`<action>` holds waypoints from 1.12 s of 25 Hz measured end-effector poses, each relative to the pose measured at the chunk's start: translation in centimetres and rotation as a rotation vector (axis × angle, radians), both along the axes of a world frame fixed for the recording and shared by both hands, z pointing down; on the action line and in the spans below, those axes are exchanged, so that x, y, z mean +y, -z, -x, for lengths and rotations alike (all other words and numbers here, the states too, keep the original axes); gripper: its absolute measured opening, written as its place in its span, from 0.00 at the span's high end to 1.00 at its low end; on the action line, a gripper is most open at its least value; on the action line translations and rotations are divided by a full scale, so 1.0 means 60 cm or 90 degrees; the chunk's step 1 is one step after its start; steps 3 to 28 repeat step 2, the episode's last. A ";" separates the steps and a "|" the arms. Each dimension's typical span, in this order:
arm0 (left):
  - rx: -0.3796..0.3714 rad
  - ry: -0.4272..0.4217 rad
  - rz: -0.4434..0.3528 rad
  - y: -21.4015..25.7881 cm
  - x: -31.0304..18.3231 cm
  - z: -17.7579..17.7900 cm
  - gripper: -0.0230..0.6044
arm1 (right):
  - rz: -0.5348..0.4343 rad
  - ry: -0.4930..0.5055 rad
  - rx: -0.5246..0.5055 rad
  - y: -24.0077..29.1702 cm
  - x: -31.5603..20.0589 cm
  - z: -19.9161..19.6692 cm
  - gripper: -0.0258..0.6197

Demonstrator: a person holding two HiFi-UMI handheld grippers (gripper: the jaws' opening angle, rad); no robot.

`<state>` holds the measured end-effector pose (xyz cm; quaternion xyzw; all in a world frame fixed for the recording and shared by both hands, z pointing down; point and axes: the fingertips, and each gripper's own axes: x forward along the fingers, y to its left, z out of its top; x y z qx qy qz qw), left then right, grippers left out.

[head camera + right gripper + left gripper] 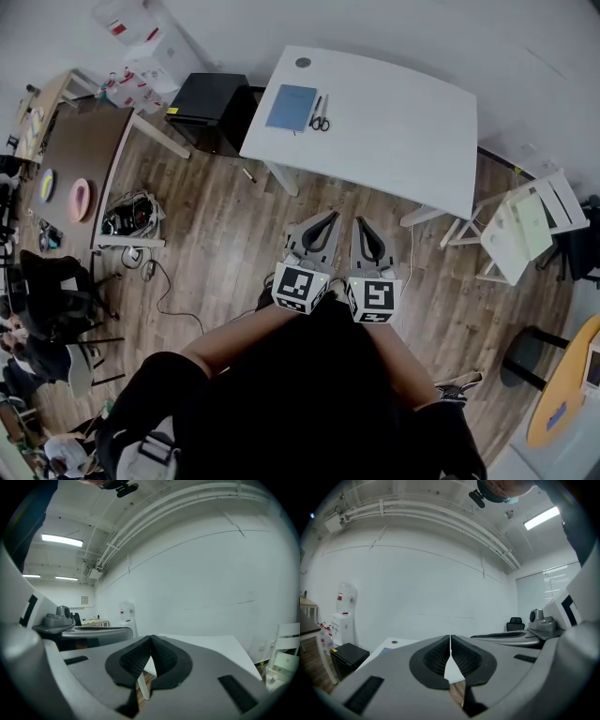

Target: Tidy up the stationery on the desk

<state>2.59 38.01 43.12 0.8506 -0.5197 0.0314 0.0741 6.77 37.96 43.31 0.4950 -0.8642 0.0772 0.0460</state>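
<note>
At the left end of the white rectangular bench [403,122] lie a flat blue notebook [292,107] and, just beside it on the right, black-handled scissors [321,120]. Both have the long axis running from the near edge to the far edge. The left gripper [330,217] and right gripper [362,223] hang side by side over the wooden floor [216,234], well apart from the bench, with jaws pressed together and empty. The stationery lies ahead and slightly leftward, so I judge the left gripper nearer. Only the head view shows these items clearly.
</note>
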 end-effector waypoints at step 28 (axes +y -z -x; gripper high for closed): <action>-0.002 -0.002 -0.005 0.000 0.008 -0.003 0.93 | -0.001 0.000 0.002 -0.003 0.010 -0.002 0.91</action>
